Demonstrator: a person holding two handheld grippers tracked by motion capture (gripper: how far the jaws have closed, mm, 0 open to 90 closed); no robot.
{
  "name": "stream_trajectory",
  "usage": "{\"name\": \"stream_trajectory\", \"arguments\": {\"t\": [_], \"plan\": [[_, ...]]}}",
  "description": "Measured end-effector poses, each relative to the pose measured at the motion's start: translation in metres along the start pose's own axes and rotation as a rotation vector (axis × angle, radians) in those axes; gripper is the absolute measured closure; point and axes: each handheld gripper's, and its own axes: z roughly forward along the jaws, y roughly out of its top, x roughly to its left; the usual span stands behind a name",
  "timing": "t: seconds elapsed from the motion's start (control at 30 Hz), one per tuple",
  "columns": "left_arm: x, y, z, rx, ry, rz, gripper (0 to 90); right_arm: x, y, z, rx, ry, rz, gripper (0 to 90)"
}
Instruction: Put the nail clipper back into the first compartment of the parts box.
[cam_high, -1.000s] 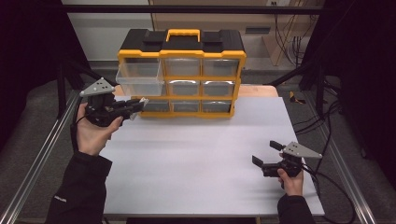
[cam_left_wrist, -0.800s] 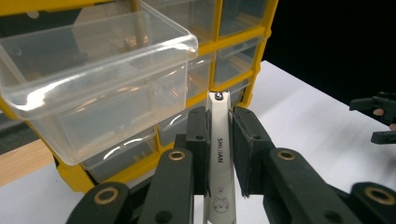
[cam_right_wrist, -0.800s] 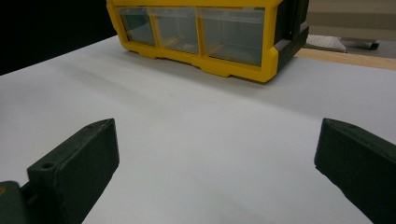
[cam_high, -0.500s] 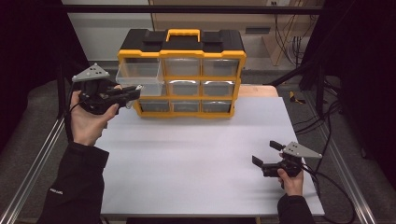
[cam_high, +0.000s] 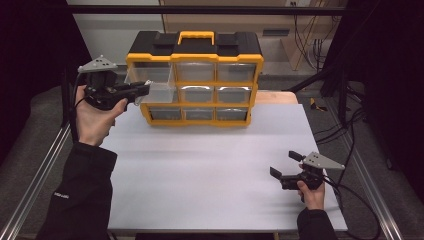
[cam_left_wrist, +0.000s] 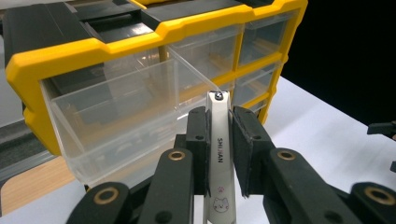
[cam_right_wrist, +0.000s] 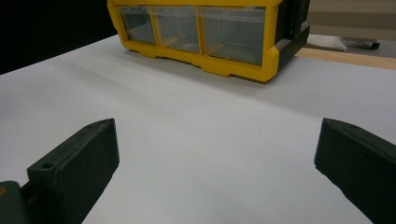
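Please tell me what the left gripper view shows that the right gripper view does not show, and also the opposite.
Left gripper view alone: a white nail clipper with a cat face printed on it, clamped in the left claw, and a clear plastic drawer pulled out of the cabinet's top row. Right gripper view alone: the right claw, open above bare table, and the wooden table edge beyond the white sheet. Both share the yellow and black drawer cabinet and the white table surface.

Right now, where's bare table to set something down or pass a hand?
Free: the white tabletop between the organizer front and the near edge, left of the right tool. Crowded: far-left corner, where the left tool holds a nail clipper by the open drawer.
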Motion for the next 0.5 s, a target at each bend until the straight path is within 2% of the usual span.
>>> {"name": "stream_trajectory", "arguments": {"t": [0.17,0.5], "plan": [[0.006,0.007,0.003,0.004,0.018,-0.006,76.8,0.0,0.0,0.0,-0.001,0.0,-0.006,0.6],[0.017,0.018,0.009,-0.006,0.022,-0.039,76.8,0.0,0.0,0.0,0.001,0.001,0.0,0.6]]}}
